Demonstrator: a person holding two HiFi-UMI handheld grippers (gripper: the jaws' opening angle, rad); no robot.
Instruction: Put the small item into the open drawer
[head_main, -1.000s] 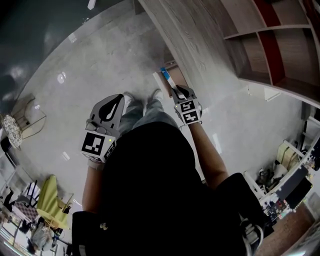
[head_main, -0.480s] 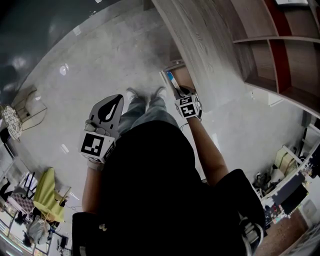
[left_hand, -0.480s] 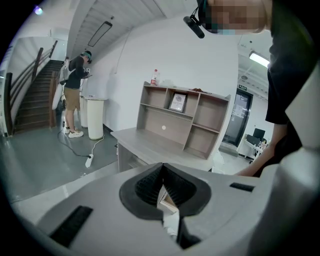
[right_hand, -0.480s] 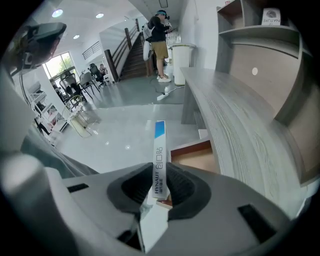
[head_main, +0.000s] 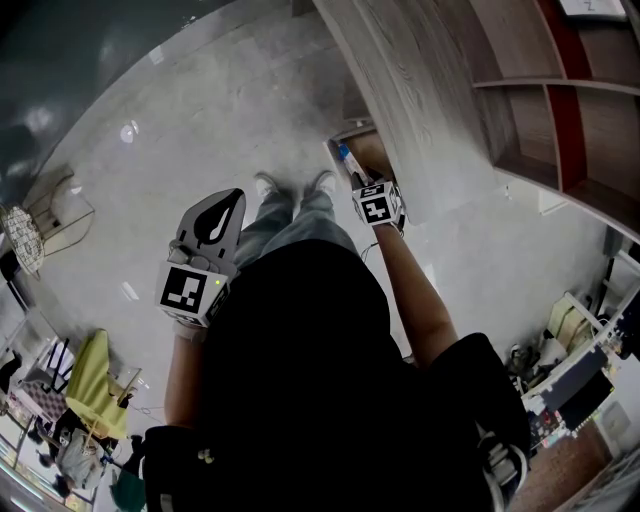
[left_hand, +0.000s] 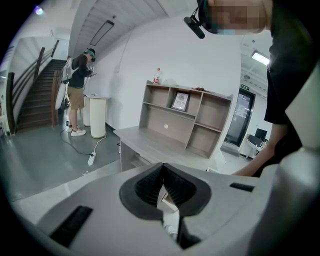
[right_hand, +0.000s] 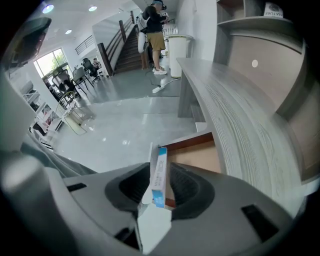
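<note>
Release under way at the drawer: we see that the right gripper (head_main: 358, 182) has moved in since a second ago. The slim white cardboard box with a blue end (right_hand: 159, 175) now hangs over the open drawer with its tan wooden floor (right_hand: 196, 156) rather than short of it. The jaws are opening around the box, which stands upright between the ribbed black pads (they no longer look pressed on it). We judge the drop to be at hand and the task near its end. The drawer juts from beneath the grey wood-grain surface (right_hand: 240, 110), matt and flat-edged, above a glossy pale floor (right_hand: 130, 130). The left gripper (left_hand: 162, 194), jaws pressed together on nothing, hangs idle by the person's side.
</note>
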